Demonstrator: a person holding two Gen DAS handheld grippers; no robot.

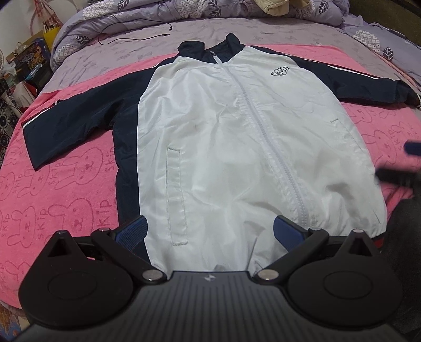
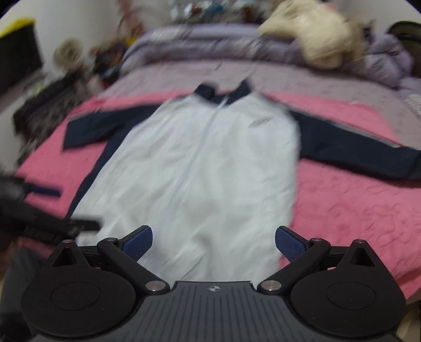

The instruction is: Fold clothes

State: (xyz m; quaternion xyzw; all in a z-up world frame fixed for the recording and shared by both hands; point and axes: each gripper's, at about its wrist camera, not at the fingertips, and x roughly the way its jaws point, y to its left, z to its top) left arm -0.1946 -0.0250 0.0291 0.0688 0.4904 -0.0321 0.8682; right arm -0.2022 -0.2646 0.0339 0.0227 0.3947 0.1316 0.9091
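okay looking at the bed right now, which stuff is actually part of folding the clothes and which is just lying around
Part of the job:
- white and navy jacket, spread flat, zipped, sleeves out
- pink towel under it
- left gripper and right gripper, both open, holding nothing

Just lying about:
- black cable on the purple sheet
- purple quilt bunched behind
- cream garment on the quilt

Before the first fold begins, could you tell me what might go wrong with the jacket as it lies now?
1. The jacket looks thin and slick, so the open left gripper at the hem might pinch only the top layer.
2. The pink towel beneath could bunch or get caught with the fabric.
3. Both sleeves lie spread wide; dragging one could skew the zipper line. The right gripper view is blurred, so aiming may be off.
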